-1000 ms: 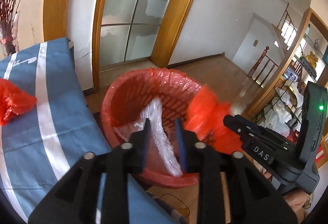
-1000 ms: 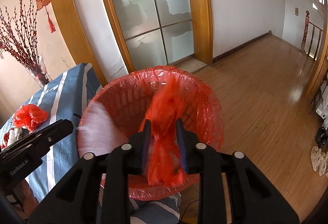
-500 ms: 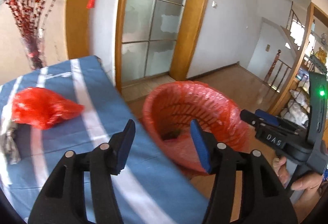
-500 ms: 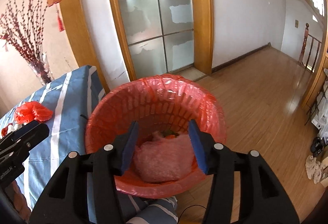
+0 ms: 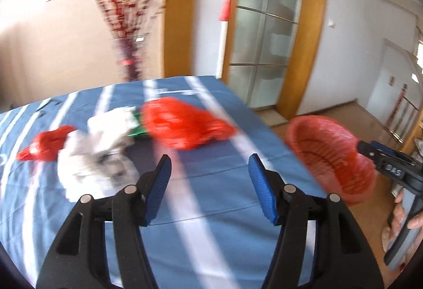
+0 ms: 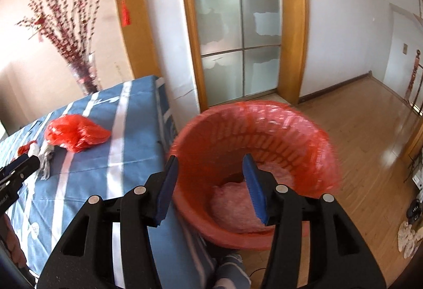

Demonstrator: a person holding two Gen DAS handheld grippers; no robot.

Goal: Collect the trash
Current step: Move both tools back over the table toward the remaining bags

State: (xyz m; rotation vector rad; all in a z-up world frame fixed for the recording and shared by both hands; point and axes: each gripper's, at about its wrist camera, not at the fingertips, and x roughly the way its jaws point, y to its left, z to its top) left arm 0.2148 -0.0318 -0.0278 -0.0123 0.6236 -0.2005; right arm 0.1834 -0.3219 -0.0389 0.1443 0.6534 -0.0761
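Observation:
A red basket lined with a red bag [image 6: 253, 146] stands by the table's right edge, with crumpled plastic inside; it also shows in the left wrist view [image 5: 330, 157]. My right gripper [image 6: 208, 183] is open and empty above its near rim. My left gripper [image 5: 210, 183] is open and empty over the blue striped tablecloth [image 5: 211, 209]. Ahead of it lie a crumpled red plastic bag [image 5: 185, 125], white crumpled trash [image 5: 100, 146], a green wrapper [image 5: 137, 127] and a smaller red scrap [image 5: 45, 143]. The red bag shows in the right wrist view [image 6: 76, 133] too.
A glass vase of red blossom branches [image 6: 84, 75] stands at the table's far edge. A glass door with a wooden frame [image 6: 238, 24] is behind the basket. Wooden floor [image 6: 370, 130] lies to the right.
Both grippers opened and dropped their trash into the basket. My left gripper swung left from the basket to over the table. My right gripper pulled back a little.

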